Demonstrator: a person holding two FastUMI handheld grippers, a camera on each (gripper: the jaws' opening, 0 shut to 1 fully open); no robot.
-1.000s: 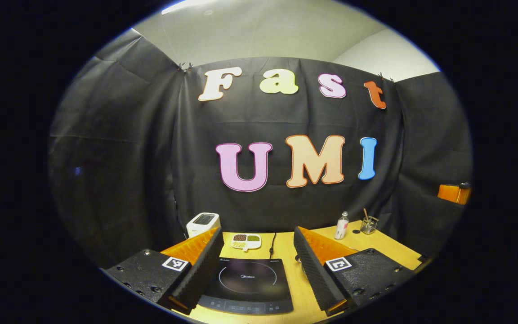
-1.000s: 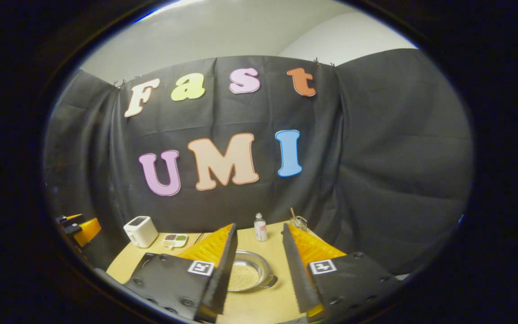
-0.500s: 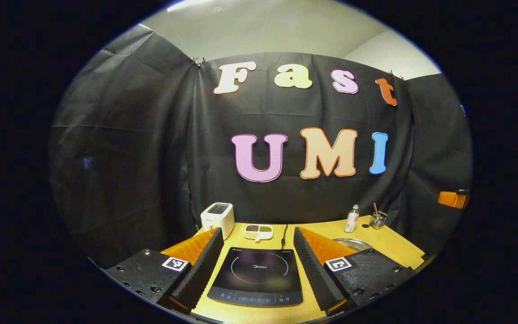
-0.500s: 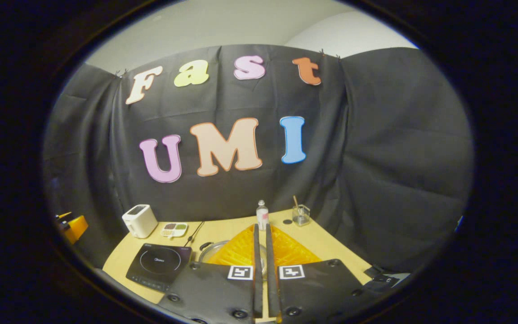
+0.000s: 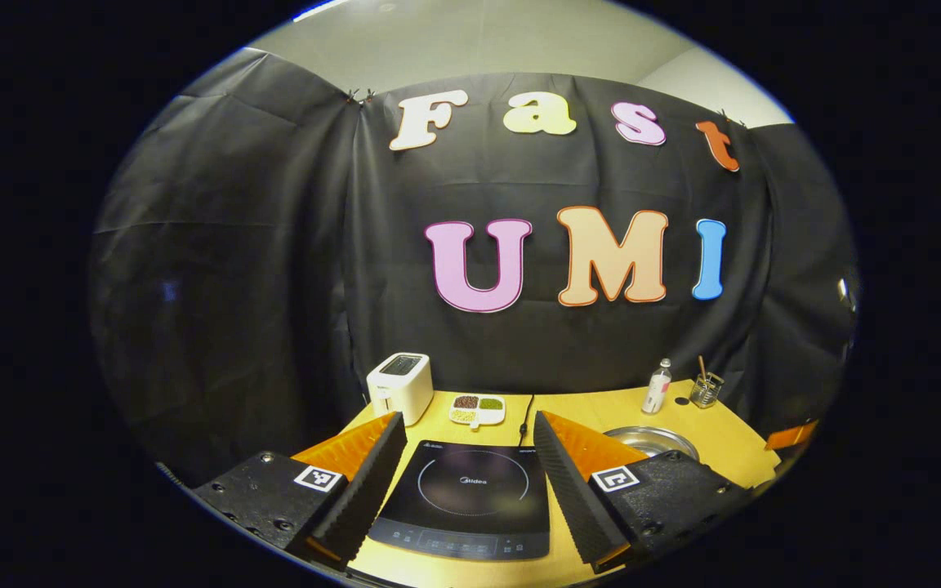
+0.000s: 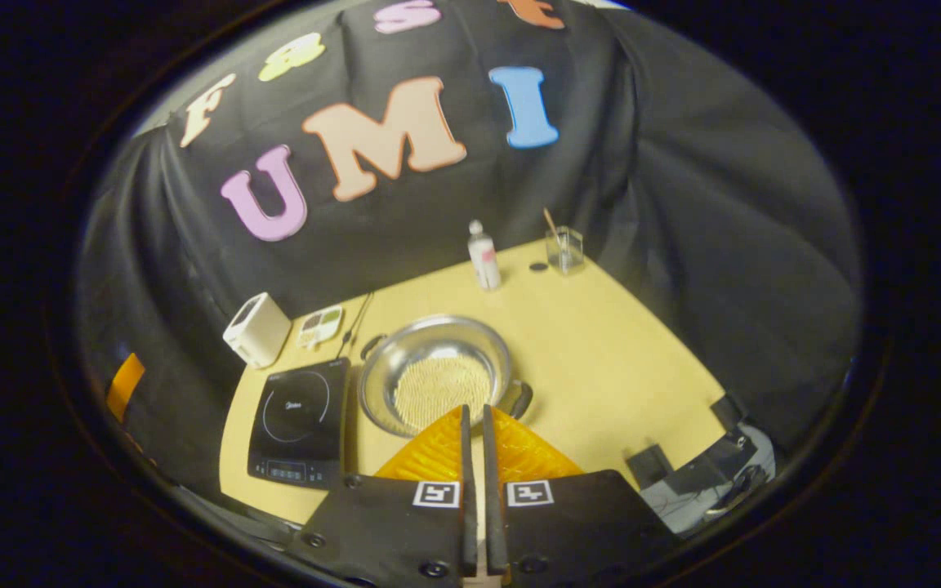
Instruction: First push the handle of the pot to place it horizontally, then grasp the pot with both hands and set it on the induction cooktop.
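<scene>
Steel pot (image 6: 435, 376) now lies just ahead of the right gripper (image 6: 475, 416), fingers newly narrowed for pushing its handle (image 6: 521, 398); left gripper (image 5: 466, 457) stays wide over the cooktop (image 5: 466, 498).

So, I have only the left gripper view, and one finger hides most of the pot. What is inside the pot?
Observer: In the right gripper view the pot holds a layer of pale grains.
Operator: And where do its handles point?
Observer: One handle sits at the rim's near right, the other handle at its far left, toward the cooktop. Together they make a diagonal line.
Operator: Is the right gripper open?
Observer: No. The right gripper is shut and empty, with its tips at the pot's near rim. I cannot tell whether they touch it.
</scene>
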